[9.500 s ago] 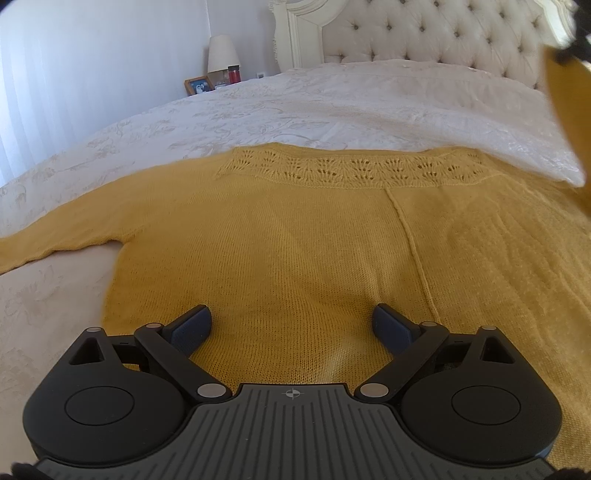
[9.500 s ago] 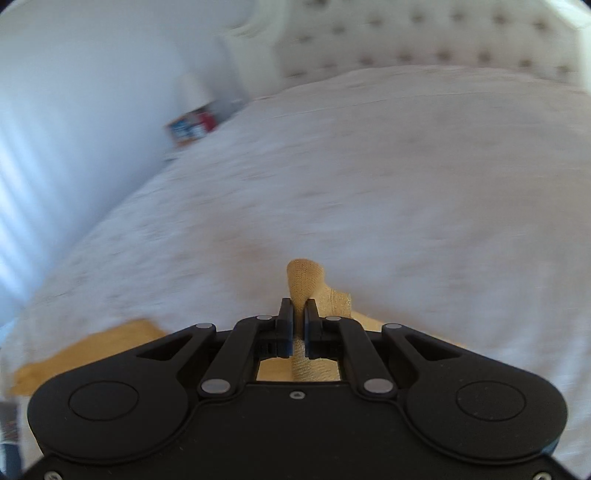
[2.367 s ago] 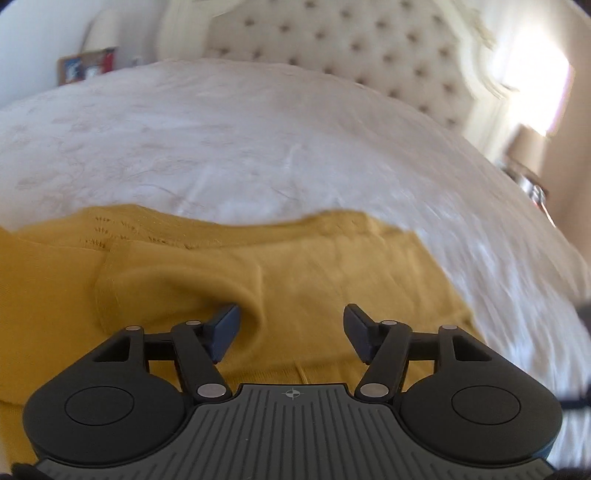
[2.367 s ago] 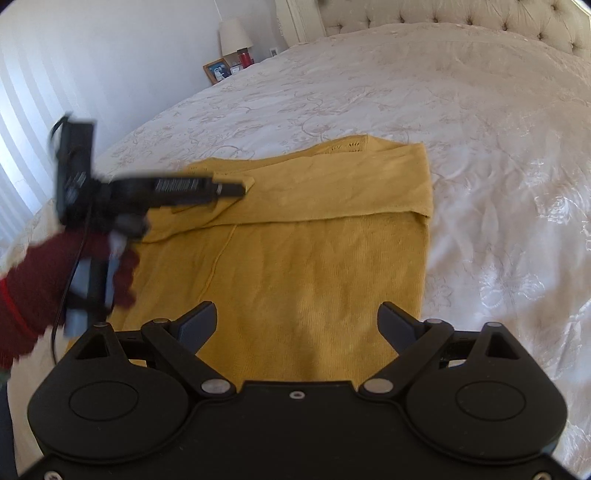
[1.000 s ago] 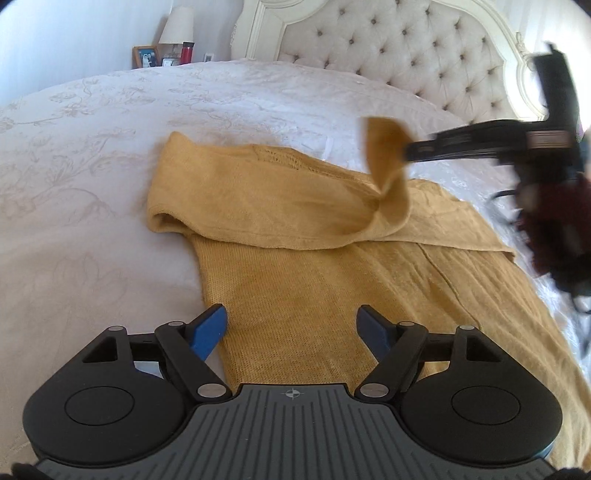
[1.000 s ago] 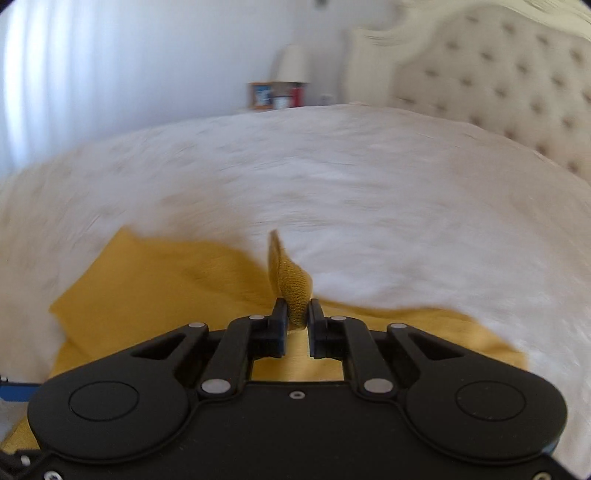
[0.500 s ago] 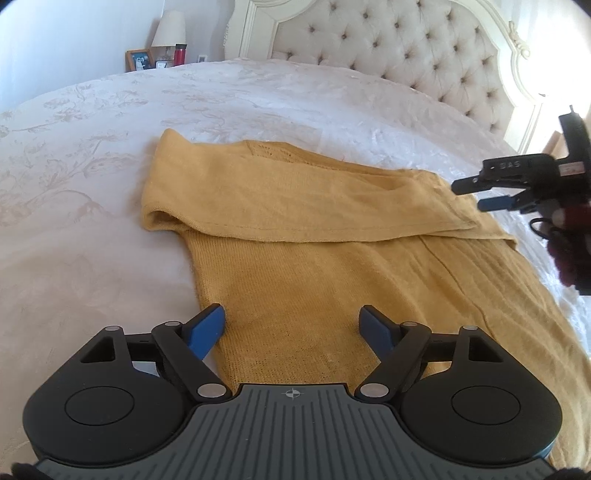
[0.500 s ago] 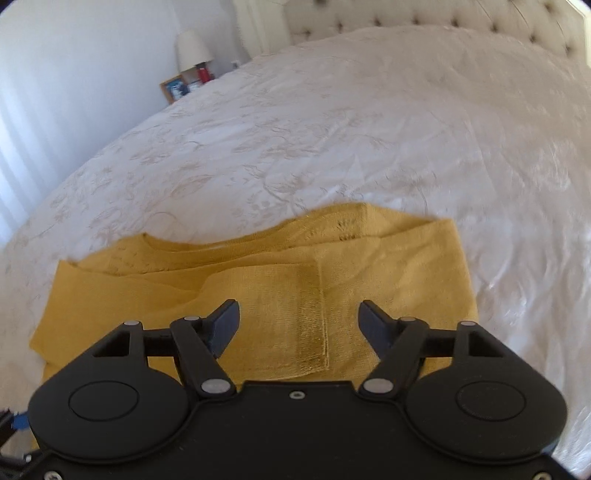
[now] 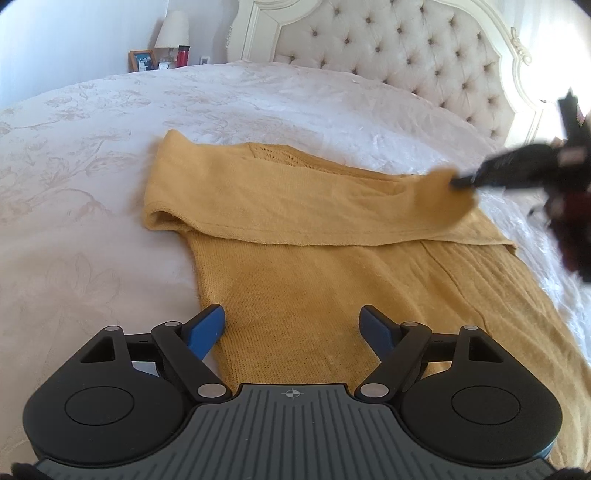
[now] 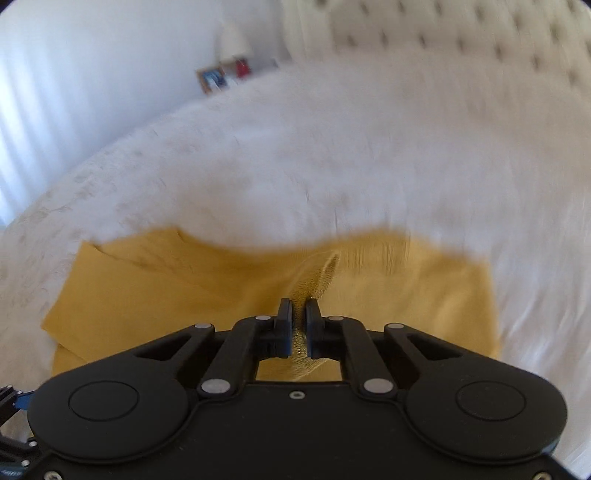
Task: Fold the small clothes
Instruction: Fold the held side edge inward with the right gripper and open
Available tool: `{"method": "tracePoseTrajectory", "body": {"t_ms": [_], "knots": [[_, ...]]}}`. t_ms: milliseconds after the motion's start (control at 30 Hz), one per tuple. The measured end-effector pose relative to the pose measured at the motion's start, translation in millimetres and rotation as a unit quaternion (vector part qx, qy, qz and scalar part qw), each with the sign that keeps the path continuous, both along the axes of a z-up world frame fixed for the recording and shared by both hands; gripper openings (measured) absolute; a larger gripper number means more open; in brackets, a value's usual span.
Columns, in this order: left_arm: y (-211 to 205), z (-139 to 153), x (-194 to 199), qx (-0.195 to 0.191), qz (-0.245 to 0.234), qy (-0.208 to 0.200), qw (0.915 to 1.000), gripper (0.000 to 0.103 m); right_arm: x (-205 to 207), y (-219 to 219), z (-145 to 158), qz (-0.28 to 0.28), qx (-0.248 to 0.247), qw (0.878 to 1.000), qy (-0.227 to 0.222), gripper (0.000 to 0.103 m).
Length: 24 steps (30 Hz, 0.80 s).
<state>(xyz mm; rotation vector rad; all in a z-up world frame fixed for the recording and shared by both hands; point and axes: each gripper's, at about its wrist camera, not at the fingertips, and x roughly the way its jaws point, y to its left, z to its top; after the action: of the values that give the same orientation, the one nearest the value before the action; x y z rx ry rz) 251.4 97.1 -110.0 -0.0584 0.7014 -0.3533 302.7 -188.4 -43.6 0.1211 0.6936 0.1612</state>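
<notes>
A mustard-yellow knit sweater (image 9: pixel 314 280) lies on the white bedspread (image 9: pixel 92 155), its sleeves folded across the chest. My left gripper (image 9: pixel 291 328) is open and empty, its blue pads hovering over the sweater's lower hem. My right gripper (image 10: pixel 299 314) is shut on the cuff end of the folded sleeve (image 10: pixel 317 277) and lifts it slightly. It also shows in the left wrist view (image 9: pixel 458 182), pinching the sleeve end (image 9: pixel 439 199) at the sweater's right side.
A tufted cream headboard (image 9: pixel 406 62) stands at the far end of the bed. A nightstand at the back left holds a lamp (image 9: pixel 171 33), a photo frame (image 9: pixel 142 61) and a red bottle (image 9: pixel 181 55). The person's dark red sleeve (image 9: pixel 569 229) is at right.
My right gripper was open above the folded sleeve half a second ago; it has now shut on the sleeve's cuff end and raised it. My left gripper has stayed open over the hem.
</notes>
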Motion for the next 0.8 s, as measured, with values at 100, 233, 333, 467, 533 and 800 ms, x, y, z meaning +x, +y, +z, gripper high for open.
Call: {"method": "tracePoseTrajectory", "body": {"t_ms": [100, 233, 333, 467, 533, 800], "knots": [[-2, -1, -1, 0.008, -0.001, -0.001, 1.0, 0.08, 0, -20, 24, -0.017, -0.029, 0.999, -0.023, 0.013], [-8, -2, -3, 0.025, -0.002, -0.006, 0.9997, 0.08, 15, -50, 12, -0.061, -0.045, 0.997, 0.004, 0.013], [-8, -3, -4, 0.028, -0.003, -0.007, 0.9996, 0.08, 22, -59, -4, -0.074, -0.039, 0.996, 0.026, 0.013], [-5, -3, -2, 0.021, -0.003, -0.003, 0.9998, 0.08, 21, -60, -12, -0.074, -0.048, 0.996, 0.031, 0.013], [-6, -3, -1, 0.022, -0.004, -0.003, 0.9997, 0.08, 20, -63, -17, -0.088, -0.057, 0.994, 0.036, 0.013], [-6, -4, -2, 0.021, -0.007, -0.004, 0.9998, 0.083, 13, -81, -44, -0.135, -0.041, 0.988, 0.06, 0.025]]}}
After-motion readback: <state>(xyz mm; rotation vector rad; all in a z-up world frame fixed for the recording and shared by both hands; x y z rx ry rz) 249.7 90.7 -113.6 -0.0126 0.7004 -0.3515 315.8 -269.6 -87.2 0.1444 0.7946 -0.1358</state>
